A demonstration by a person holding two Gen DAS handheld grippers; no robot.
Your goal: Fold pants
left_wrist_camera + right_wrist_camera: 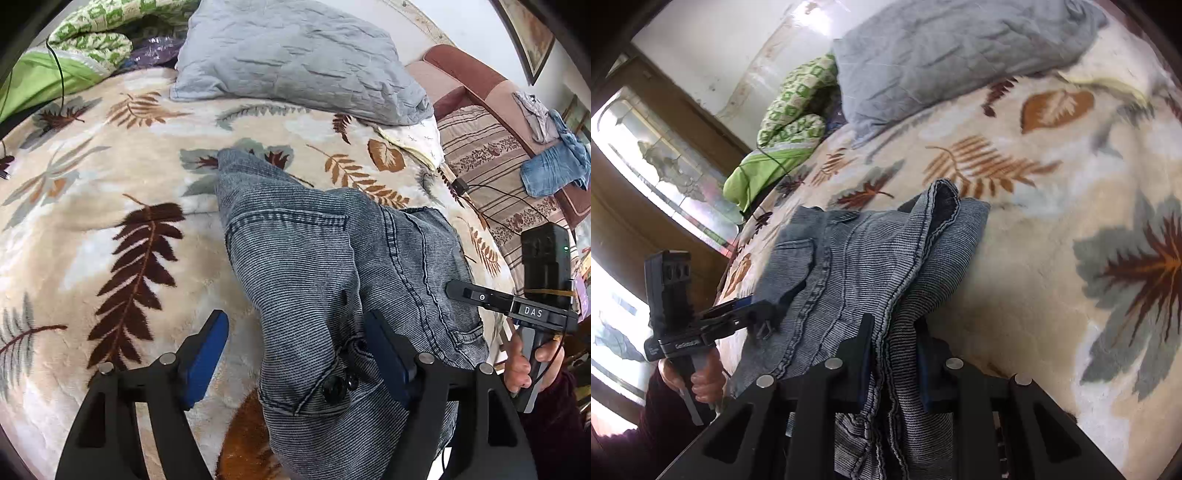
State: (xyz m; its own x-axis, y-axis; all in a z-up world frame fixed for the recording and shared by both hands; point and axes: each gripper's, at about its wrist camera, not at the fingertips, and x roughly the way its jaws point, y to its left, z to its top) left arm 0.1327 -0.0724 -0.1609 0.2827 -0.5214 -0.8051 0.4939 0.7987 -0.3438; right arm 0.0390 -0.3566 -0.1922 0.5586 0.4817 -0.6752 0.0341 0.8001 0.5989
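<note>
A pair of grey-blue denim pants (332, 280), bunched and partly folded, is seen lying on a cream blanket (110, 206) printed with brown and grey leaves, which covers a bed. In the left wrist view, the left gripper (295, 350) is held with its blue-padded fingers (205, 354) spread wide; the waistband end of the pants, with dark buttons (338, 386) showing, is draped between them and rests against the right-hand pad, but nothing is clamped. In the right wrist view, the right gripper (894, 354) is shown drawn in on a gathered bundle of the denim, several hemmed layers being pinched between its two dark fingers (866, 347). The pants are spread from that grip away over the blanket toward the left gripper (753, 314), which is seen at the far edge of the fabric, carried in a person's hand (701, 380). A rumpled grey pillow (295, 62) is set at the head of the bed, with a green patterned quilt (88, 44) heaped beside it. A striped couch (491, 155) with blue clothing (554, 170) laid on it is visible beyond the bed's edge, and a window (646, 158) is caught in the right wrist view.
</note>
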